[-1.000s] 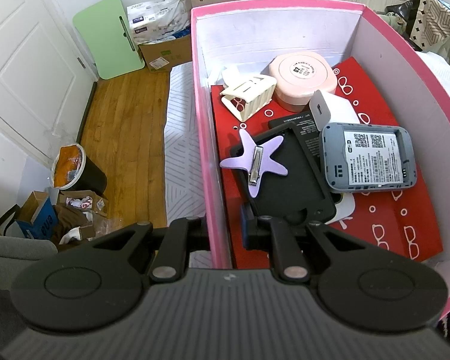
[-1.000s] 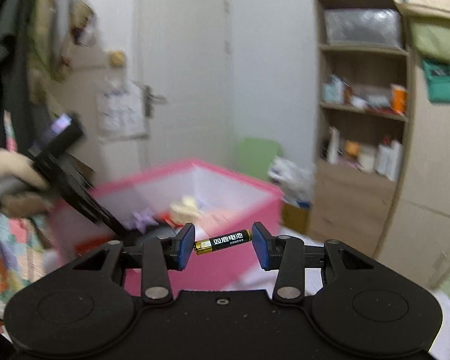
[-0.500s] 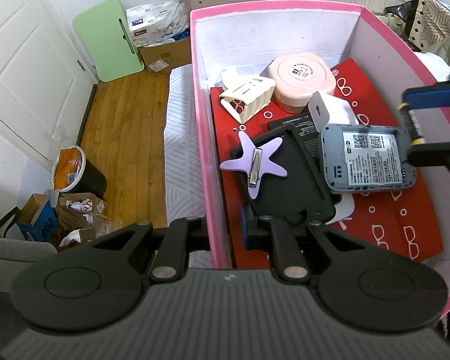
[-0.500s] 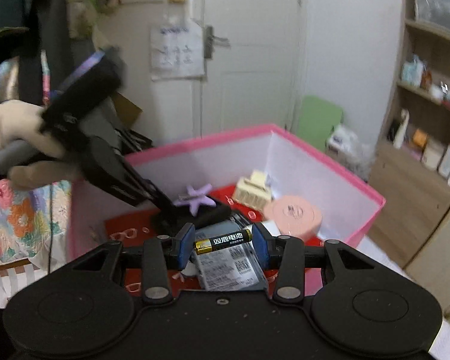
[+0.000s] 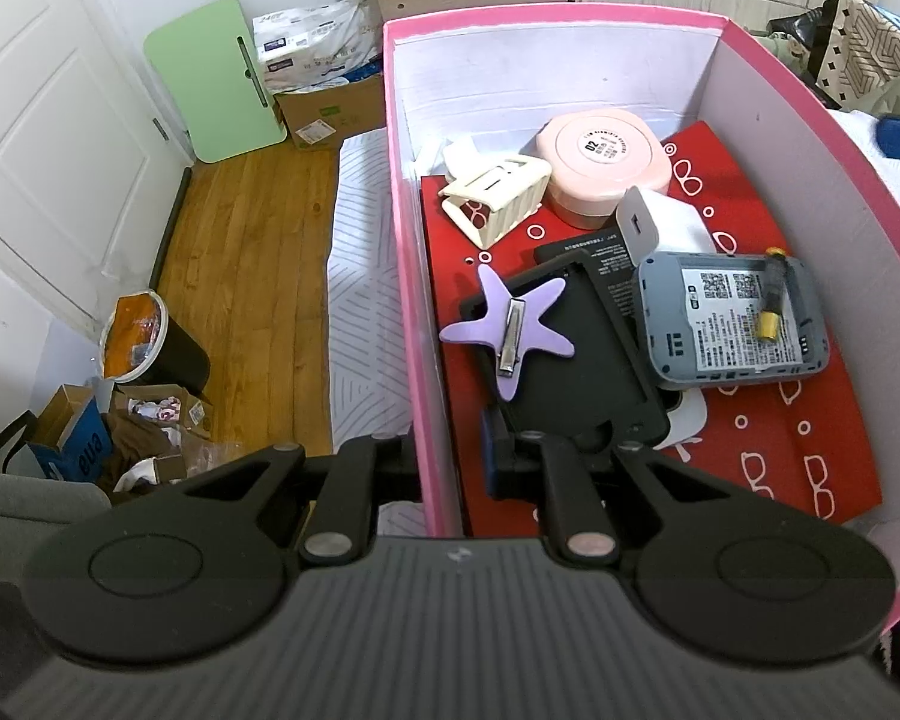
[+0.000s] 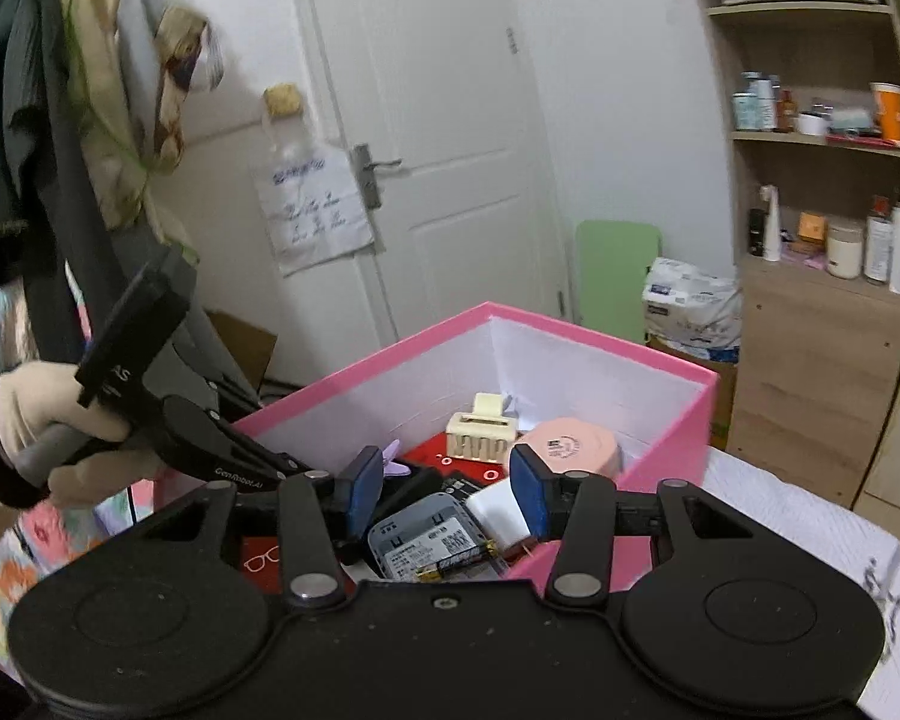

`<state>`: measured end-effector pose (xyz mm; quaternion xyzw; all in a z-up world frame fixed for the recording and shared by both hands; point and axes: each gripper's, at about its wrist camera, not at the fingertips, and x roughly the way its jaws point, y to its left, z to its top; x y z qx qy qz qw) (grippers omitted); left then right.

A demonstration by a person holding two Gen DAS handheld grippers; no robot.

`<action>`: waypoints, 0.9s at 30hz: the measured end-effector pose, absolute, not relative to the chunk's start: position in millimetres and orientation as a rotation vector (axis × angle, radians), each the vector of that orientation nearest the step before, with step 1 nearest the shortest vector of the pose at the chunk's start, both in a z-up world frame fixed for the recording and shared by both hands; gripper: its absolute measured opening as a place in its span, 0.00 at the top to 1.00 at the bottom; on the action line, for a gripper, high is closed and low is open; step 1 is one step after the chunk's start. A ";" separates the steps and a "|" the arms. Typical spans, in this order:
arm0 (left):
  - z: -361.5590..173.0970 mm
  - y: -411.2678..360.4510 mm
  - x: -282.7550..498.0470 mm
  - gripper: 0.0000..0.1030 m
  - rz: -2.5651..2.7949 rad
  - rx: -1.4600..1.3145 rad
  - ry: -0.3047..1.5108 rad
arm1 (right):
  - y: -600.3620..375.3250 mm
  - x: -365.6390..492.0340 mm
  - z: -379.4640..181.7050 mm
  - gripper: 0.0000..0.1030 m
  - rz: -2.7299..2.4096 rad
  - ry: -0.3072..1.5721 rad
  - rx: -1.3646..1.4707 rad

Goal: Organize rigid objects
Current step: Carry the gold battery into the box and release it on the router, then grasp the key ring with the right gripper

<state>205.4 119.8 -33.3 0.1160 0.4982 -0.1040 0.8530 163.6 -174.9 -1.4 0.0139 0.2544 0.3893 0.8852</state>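
Note:
A pink box (image 5: 411,312) holds a black and yellow battery (image 5: 771,294) lying on a grey device (image 5: 729,324), a purple star clip (image 5: 510,324), a black case (image 5: 576,372), a cream claw clip (image 5: 495,198) and a pink round tin (image 5: 606,162). My left gripper (image 5: 450,462) is shut on the box's left wall. My right gripper (image 6: 447,498) is open and empty above the box's near side; the battery (image 6: 459,561) lies just below it, and the box (image 6: 672,444) shows there too.
A wooden floor (image 5: 234,276) lies left of the box, with a bin (image 5: 150,342), cardboard boxes and a green board (image 5: 216,78). A white door (image 6: 450,150) and wooden shelves (image 6: 822,228) stand behind.
My right gripper moved over the box, opened and let go of the battery, which now lies on the grey device. My left gripper stays on the box wall.

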 end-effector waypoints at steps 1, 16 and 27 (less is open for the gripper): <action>-33.3 119.7 205.6 0.87 -0.219 0.244 1.048 | -181.6 157.9 -1.7 0.48 0.798 0.521 0.044; -32.8 119.7 205.7 0.87 -0.216 0.235 1.038 | -278.0 119.2 -53.8 0.39 0.346 0.595 0.218; -32.6 120.6 204.8 0.87 -0.217 0.239 1.023 | -256.7 139.2 -98.8 0.39 0.321 0.699 0.220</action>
